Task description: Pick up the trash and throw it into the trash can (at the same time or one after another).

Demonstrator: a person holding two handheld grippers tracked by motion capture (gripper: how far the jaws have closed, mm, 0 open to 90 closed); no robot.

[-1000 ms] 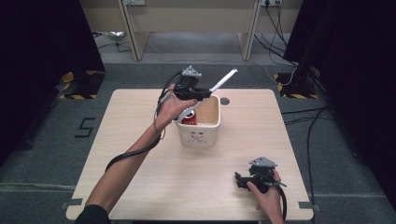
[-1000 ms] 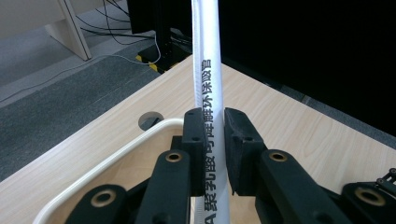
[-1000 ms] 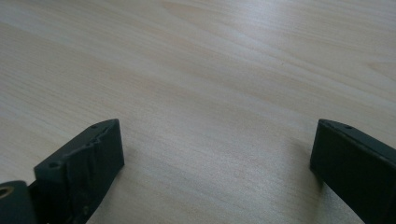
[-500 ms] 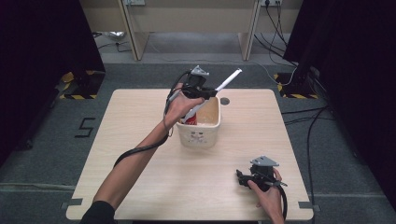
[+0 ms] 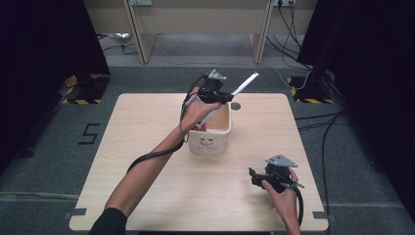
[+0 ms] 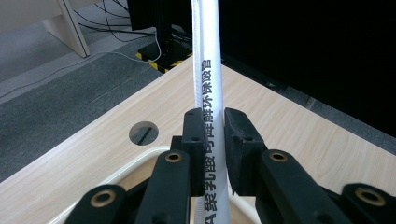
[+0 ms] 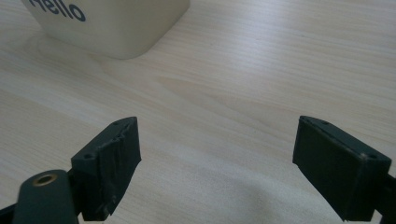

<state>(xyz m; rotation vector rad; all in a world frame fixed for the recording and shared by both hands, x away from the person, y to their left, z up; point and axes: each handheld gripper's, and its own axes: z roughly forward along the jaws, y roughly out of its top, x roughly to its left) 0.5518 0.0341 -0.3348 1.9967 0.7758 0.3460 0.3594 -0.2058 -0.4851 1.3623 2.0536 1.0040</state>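
Note:
My left gripper point(image 5: 222, 98) point(image 6: 215, 116) is shut on a long white paper-wrapped straw point(image 5: 244, 84) point(image 6: 208, 56) with black printed characters. It holds the straw slanted above the far rim of a cream bin point(image 5: 210, 144) point(image 6: 135, 163), with the lower end pointing into the bin. A red can point(image 5: 199, 128) lies inside the bin. My right gripper point(image 5: 254, 177) point(image 7: 217, 144) hovers low over the table's near right part. Its jaws have just been closing a little, still stand wide apart, and have only bare wood between them. The bin's corner point(image 7: 112, 28) lies ahead of it.
The wooden table point(image 5: 147, 147) has a round cable hole point(image 5: 236, 105) point(image 6: 143, 132) just behind the bin. Cables run over the grey floor point(image 5: 342, 117) on the right, and black curtains stand on both sides.
My left hand has carried the straw a little to the right and lower over the bin. The right hand has stayed where it was.

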